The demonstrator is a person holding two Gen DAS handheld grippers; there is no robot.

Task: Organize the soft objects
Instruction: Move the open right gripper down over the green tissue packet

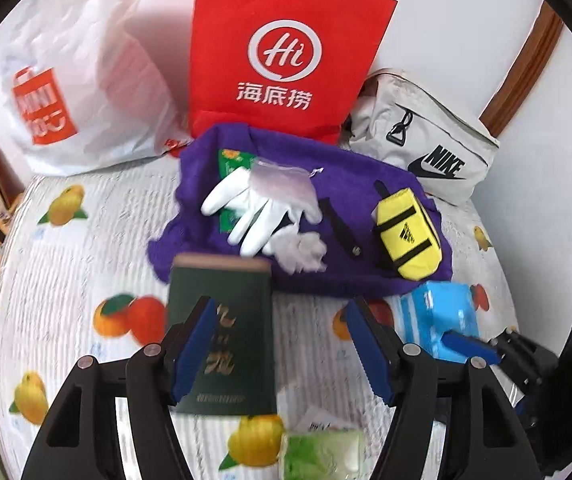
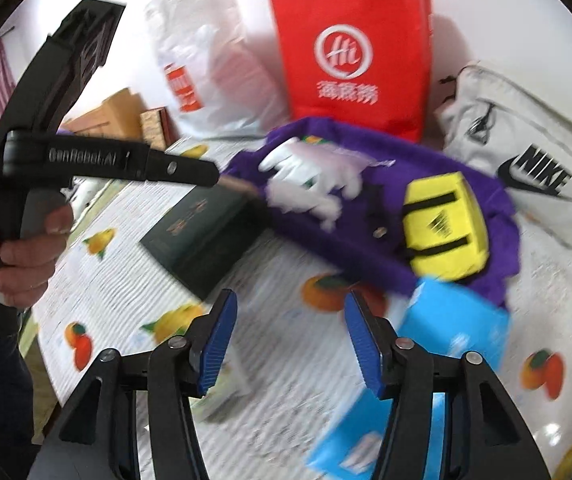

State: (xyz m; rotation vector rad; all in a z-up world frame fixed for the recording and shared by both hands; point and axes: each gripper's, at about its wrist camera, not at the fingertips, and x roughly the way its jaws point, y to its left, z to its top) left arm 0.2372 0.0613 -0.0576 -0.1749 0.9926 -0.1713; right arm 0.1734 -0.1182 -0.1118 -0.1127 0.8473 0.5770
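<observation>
Two splayed grippers [image 1: 281, 344] [image 2: 290, 340] over fruit-print cloth [image 1: 85, 248]

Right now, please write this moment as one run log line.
left gripper: open, over dark green book | right gripper: open, empty | white gloves: on purple cloth

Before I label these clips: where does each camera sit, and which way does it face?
Left wrist: on the left gripper, looking forward over a dark green book toward the purple cloth; only its own open fingers show.
Right wrist: on the right gripper, facing the same cloth, with the person's left hand at its left edge.
Shared: red bag, yellow pouch, white glove.
</observation>
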